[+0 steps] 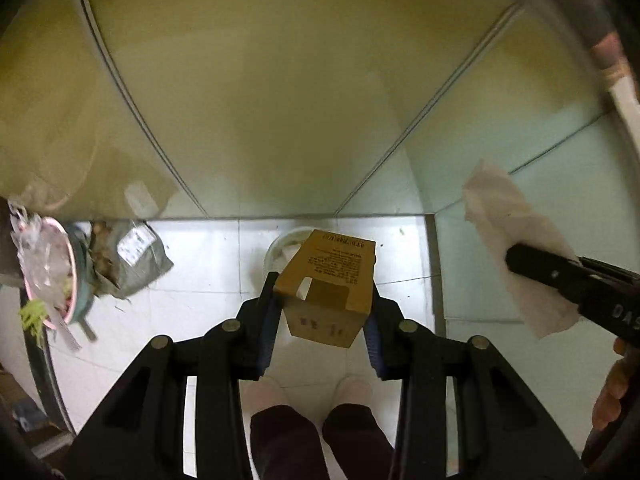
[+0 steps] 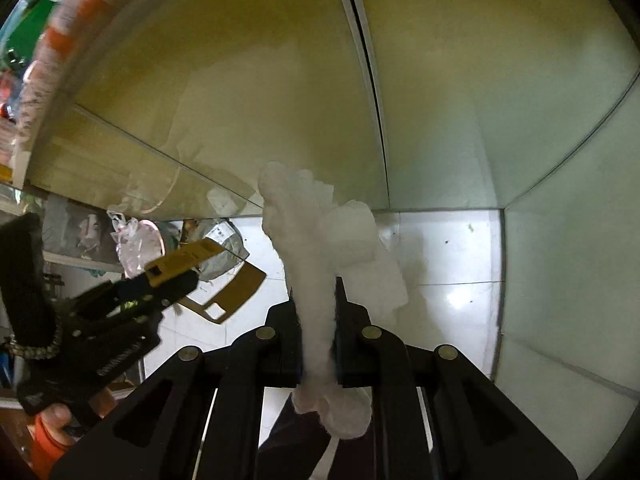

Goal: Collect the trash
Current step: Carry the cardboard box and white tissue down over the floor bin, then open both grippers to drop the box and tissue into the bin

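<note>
My left gripper (image 1: 324, 300) is shut on a brown cardboard box (image 1: 330, 280) with printed text and a cut-out handle, held in the air above the white tiled floor. The box also shows in the right wrist view (image 2: 192, 260), in the left gripper (image 2: 176, 276). My right gripper (image 2: 318, 320) is shut on a crumpled white paper tissue (image 2: 332, 240) that sticks out past the fingers. In the left wrist view the tissue (image 1: 516, 248) hangs from the right gripper (image 1: 516, 260) at the right edge.
A glass tabletop (image 1: 280, 100) with seams fills the upper view. At its left edge lie a pink bowl with food scraps (image 1: 52, 272) and a grey plastic bag (image 1: 128, 256). A white round container (image 1: 284, 248) stands on the floor. My feet (image 1: 312, 396) are below.
</note>
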{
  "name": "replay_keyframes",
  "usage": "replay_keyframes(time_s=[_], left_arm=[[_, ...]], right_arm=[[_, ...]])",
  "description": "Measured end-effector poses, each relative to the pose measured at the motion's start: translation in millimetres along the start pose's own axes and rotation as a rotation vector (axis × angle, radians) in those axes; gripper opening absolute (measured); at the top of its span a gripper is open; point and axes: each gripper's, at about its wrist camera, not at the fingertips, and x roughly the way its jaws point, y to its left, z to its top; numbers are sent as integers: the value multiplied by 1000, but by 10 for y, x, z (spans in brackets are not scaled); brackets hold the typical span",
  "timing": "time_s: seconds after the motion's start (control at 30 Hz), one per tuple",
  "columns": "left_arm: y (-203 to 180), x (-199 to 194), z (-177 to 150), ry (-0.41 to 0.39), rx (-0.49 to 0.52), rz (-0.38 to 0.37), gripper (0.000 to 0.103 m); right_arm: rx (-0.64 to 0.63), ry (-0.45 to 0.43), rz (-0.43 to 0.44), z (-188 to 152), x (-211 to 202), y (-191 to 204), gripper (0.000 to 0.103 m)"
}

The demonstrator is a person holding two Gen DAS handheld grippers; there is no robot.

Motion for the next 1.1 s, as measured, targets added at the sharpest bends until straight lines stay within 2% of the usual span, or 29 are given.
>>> replay_keyframes(time_s=[0.2, 0.37, 0.6, 0.7, 0.8, 0.87, 0.93, 0.97, 1.1], left_arm=[[216, 896, -130, 43, -46, 35, 37], [366, 1551, -207, 72, -100, 22, 37], [517, 2315, -260, 83, -94, 3, 37], [543, 2484, -293, 72, -90, -48, 37], [544, 2636, -312, 82, -72, -53, 37], [555, 2679, -329, 82, -57, -52, 37], [558, 2663, -332, 79, -50, -39, 42], [555, 2637, -329, 76, -48, -32, 43], [522, 2439, -307, 73, -27, 2, 43]], right_arm=[[43, 24, 14, -39, 789, -196, 10], [93, 57, 23, -106, 1405, -345, 11], [42, 86, 12, -64, 2078, -484, 11], [16, 91, 17, -50, 2292, -502, 14], [12, 91, 41, -53, 2409, -538, 15], [6, 92, 48, -38, 2443, -565, 22], [1, 91, 58, -34, 2448, -579, 30], [4, 88, 58, -34, 2412, -569, 38], [-10, 85, 34, -29, 2367, -520, 40]])
